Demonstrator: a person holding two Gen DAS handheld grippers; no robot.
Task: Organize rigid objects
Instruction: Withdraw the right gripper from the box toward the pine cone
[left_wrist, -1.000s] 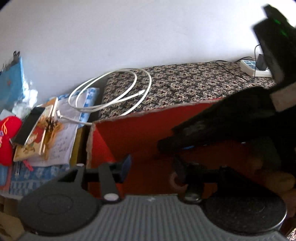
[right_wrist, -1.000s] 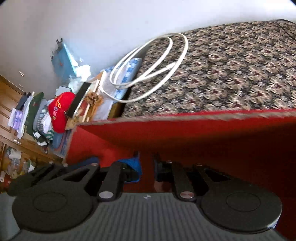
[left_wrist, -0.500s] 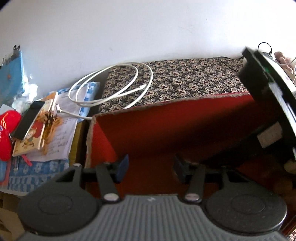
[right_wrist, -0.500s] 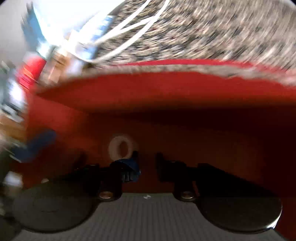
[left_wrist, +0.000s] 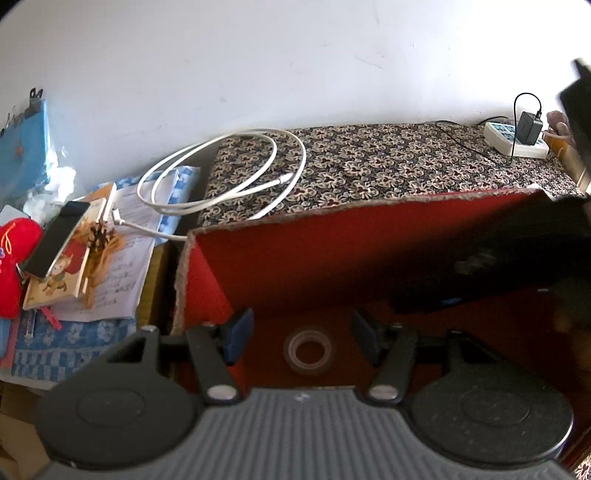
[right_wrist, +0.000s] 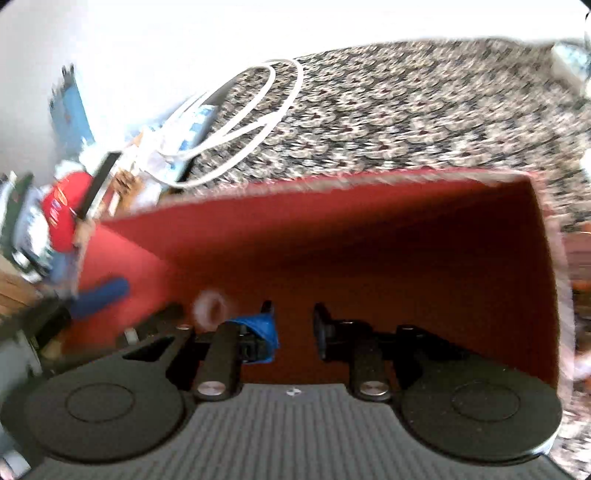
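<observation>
We look into an open red box (left_wrist: 295, 258) with frayed cardboard edges; a clear roll of tape (left_wrist: 307, 349) lies flat on its floor. Our left gripper (left_wrist: 301, 338) hangs above that roll, fingers spread wide, holding nothing. Our right gripper (right_wrist: 291, 328), blurred, is also parted and empty inside the box. A white cable (left_wrist: 229, 173) coils on the patterned cloth (left_wrist: 388, 166) behind.

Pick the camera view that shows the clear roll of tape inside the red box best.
The left wrist view. The clear roll of tape lies flat on the red box floor, sharp and whole, framed between the open left gripper fingers. In the right wrist view the roll is a motion-blurred pale ring beside the open right gripper.
</observation>
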